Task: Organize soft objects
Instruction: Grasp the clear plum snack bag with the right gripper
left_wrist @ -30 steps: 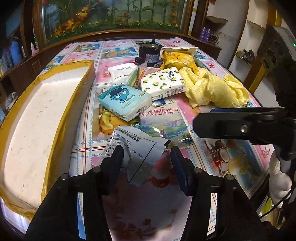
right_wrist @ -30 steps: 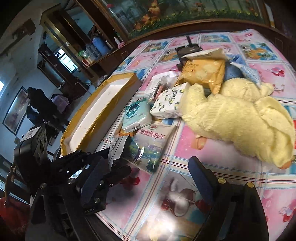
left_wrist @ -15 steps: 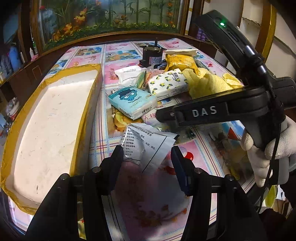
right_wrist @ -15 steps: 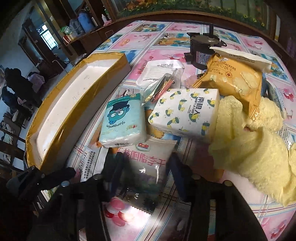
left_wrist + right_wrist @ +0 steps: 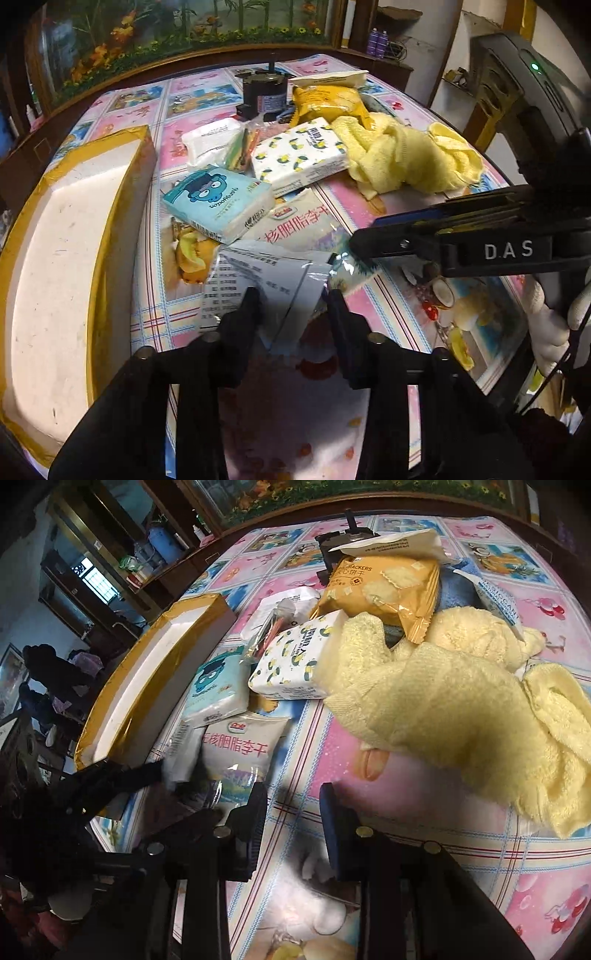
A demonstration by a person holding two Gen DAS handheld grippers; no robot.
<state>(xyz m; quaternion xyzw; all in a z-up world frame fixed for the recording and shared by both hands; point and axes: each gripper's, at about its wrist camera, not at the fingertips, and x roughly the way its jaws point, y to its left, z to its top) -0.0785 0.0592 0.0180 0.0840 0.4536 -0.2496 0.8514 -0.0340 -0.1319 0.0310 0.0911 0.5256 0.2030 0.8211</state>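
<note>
Down at the near edge of the counter (image 5: 391,295), the white printed pouch (image 5: 258,273) sits crumpled between the fingers of the left gripper (image 5: 291,299). Its jaws have just been closing and now pinch the pouch from both sides. The pouch overlaps the dried-plum bag (image 5: 240,753), which lies flat just beyond it.

The right gripper (image 5: 290,797) has also just been closing. Its own view shows a narrow gap with only tablecloth in it, one finger against the bag's near corner and nothing grasped. From the left wrist this gripper is seen side-on, held by a white-gloved hand (image 5: 550,325), with its tip above that same corner.

Behind the bag lie a blue tissue pack (image 5: 218,203) and a lemon-print tissue pack (image 5: 299,158), the latter touching the heaped yellow towel (image 5: 443,709). An orange cracker bag (image 5: 380,587) rests on the towel's far side.

Only the right wrist shows a desiccant sachet (image 5: 495,598) tucked behind the towel. The left wrist shows more of the white foam tray (image 5: 55,258), edged in yellow tape, beside the pile.
</note>
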